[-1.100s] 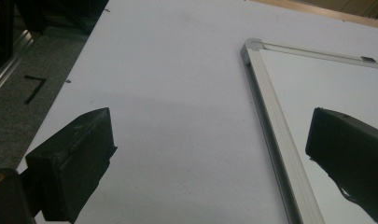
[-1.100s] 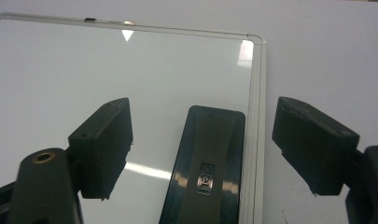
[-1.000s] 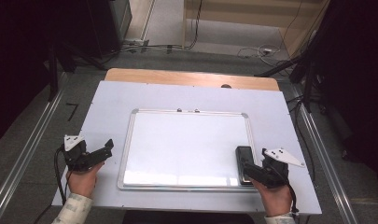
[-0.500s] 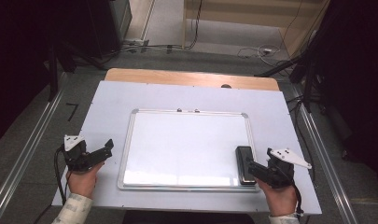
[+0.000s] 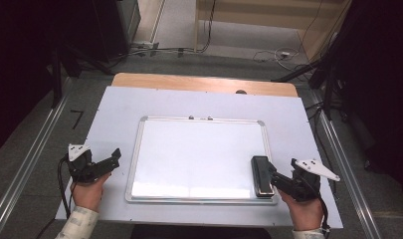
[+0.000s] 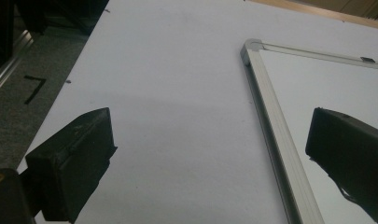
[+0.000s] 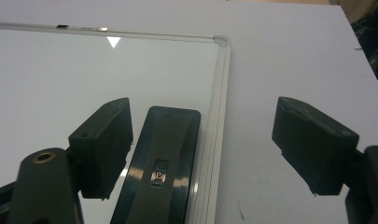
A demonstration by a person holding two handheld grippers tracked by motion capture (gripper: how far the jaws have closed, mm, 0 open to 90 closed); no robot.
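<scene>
Up close, embossed logo on the eraser (image 7: 164, 163) between wide right tool (image 7: 203, 149) jaws.

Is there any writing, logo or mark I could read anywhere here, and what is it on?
"P": an embossed emblem, seemingly this letter in a ring, on top of the black eraser, between the right gripper fingers; blurred, so unsure.
"7": a dark 7-shaped mark on the grey floor left of the table; possibly just tape.
The whiteboard bears no writing.

whiteboard (image 5: 199, 154) flat on white table (image 5: 199, 102), black eraser (image 5: 262, 175) at its right edge, right gripper (image 5: 281, 181) just beside it
</scene>
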